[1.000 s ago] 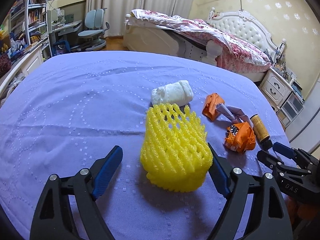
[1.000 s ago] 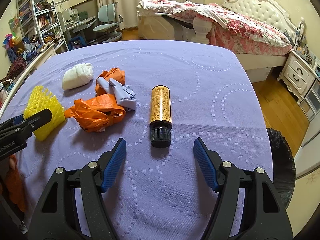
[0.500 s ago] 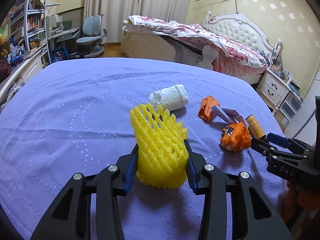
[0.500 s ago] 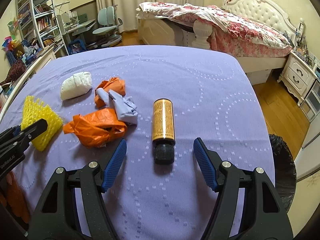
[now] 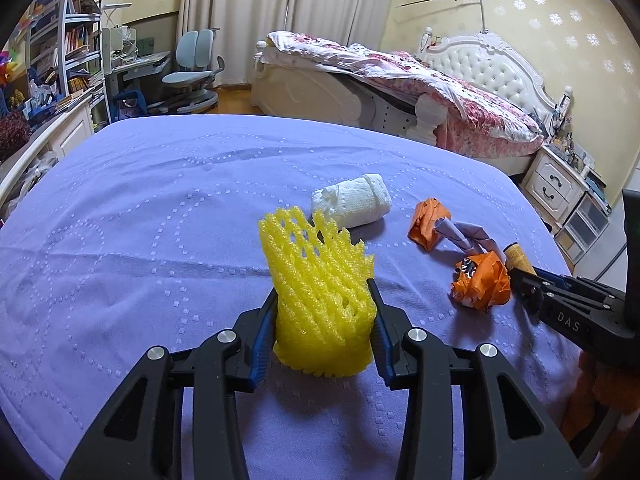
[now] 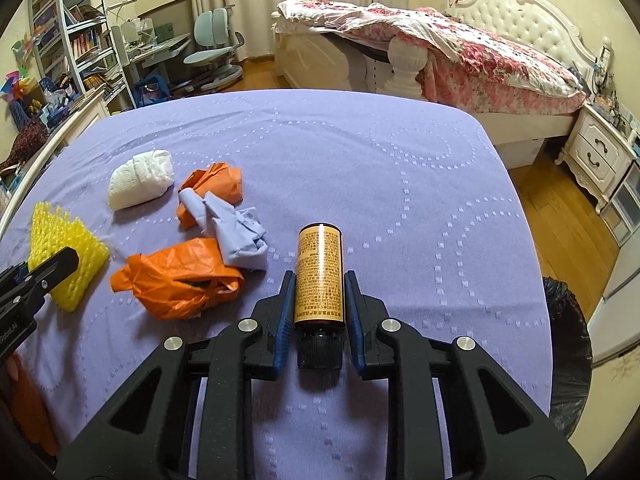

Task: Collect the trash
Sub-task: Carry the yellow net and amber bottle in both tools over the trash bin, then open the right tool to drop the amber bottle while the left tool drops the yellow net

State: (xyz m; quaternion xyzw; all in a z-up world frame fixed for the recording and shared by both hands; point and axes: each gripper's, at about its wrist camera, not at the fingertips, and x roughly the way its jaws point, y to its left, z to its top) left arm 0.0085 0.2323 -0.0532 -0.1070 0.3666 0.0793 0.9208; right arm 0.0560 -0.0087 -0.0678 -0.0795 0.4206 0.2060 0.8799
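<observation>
1. The left gripper (image 5: 324, 320) is clamped on the yellow foam net (image 5: 320, 300); its blue pads press both sides of the net, which bulges up between them and rests on the purple cloth (image 5: 160, 220); the jaws have just been closing onto it.
2. The right gripper (image 6: 319, 300) is clamped on the brown bottle (image 6: 319, 276); the bottle lies on the cloth with its black cap toward the gripper's body and its base pointing ahead; the jaws have just been closing onto it.
3. Ahead and to the right of the left gripper lies a white wad (image 5: 352, 200); further right, a small orange scrap (image 5: 428, 224) touches a crumpled lilac paper (image 5: 468, 236).
4. Just left of the right gripper sits a crumpled orange bag (image 6: 176, 280); to its right, beyond the cloth's edge, stands a black-lined bin (image 6: 568, 360).
</observation>
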